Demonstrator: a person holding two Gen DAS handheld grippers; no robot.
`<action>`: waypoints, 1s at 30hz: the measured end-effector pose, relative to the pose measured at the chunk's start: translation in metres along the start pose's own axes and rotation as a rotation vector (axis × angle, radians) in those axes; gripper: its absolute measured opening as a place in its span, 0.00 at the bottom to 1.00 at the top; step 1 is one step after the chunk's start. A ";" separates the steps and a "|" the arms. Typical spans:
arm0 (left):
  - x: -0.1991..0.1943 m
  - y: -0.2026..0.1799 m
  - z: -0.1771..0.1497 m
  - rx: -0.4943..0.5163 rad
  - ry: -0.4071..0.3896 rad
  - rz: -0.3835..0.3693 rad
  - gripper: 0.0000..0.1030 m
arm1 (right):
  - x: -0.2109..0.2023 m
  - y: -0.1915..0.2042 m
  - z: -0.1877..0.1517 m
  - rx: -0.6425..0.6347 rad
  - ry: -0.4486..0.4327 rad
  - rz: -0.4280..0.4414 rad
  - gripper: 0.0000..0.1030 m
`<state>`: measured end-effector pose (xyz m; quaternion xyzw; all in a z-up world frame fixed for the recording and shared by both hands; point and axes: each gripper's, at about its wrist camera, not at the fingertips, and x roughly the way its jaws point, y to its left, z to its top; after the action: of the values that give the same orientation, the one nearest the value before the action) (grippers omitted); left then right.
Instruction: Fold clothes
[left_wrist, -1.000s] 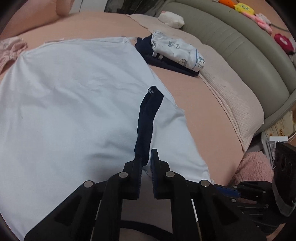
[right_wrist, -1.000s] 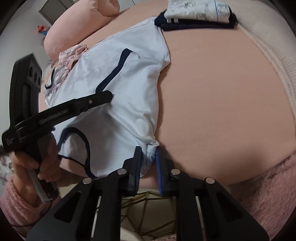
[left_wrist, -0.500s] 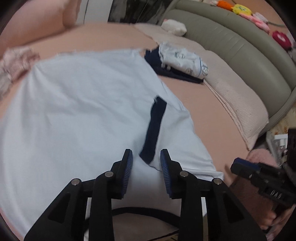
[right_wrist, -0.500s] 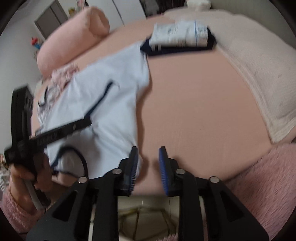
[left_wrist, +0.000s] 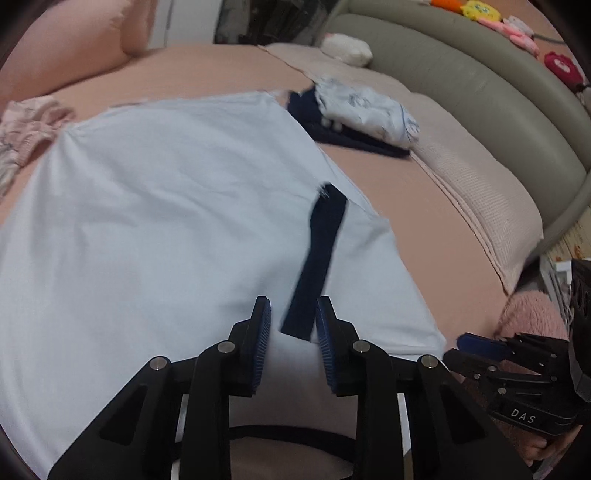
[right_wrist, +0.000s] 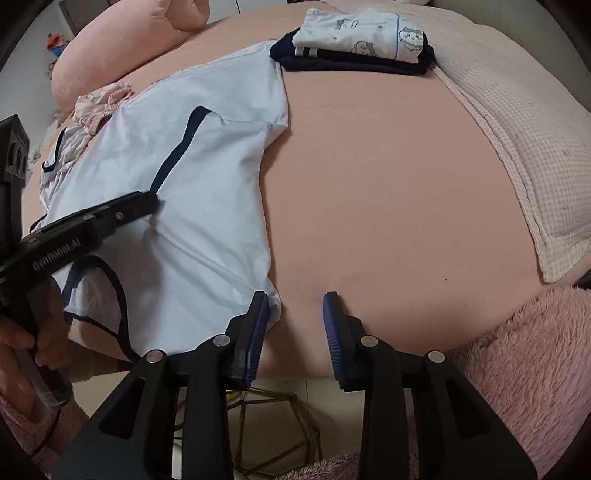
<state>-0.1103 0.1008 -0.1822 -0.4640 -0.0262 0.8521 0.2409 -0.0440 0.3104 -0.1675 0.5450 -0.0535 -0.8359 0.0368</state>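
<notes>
The light blue shirt (left_wrist: 147, 221) lay spread flat on the pink bed (right_wrist: 388, 184), directly ahead of the left gripper (left_wrist: 291, 321) and reaching back beneath it. That gripper's jaws stood apart with nothing between the pads; the near end of the shirt's navy band (left_wrist: 321, 258) showed in the gap, lying on the cloth below rather than pinched. The band ran away from the jaws, up and slightly to the right. Beyond the shirt's far right corner sat a stack of folded clothes (right_wrist: 358, 44), a printed pale piece on top of navy ones, touching the corner or very nearly so.

The right gripper (right_wrist: 295, 321) also had its jaws wide and held nothing. Its left pad stood just beside the shirt's near right corner, with bare sheet ahead of the gap. A hand (right_wrist: 22, 332) at the left of the right wrist view gripped the left tool's handle, over the shirt's navy-edged neckline (right_wrist: 110, 295)
</notes>
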 end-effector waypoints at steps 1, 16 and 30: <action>-0.004 0.002 -0.001 -0.004 -0.010 0.009 0.27 | -0.004 0.000 0.001 0.001 -0.027 0.002 0.29; 0.057 -0.037 0.062 0.134 0.097 0.035 0.27 | 0.023 0.001 0.110 -0.050 -0.151 0.134 0.31; 0.058 -0.046 0.061 0.160 0.047 0.025 0.28 | 0.055 -0.007 0.104 -0.003 -0.106 0.155 0.31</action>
<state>-0.1678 0.1774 -0.1807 -0.4634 0.0536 0.8432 0.2672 -0.1618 0.3164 -0.1765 0.4941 -0.0959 -0.8584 0.0994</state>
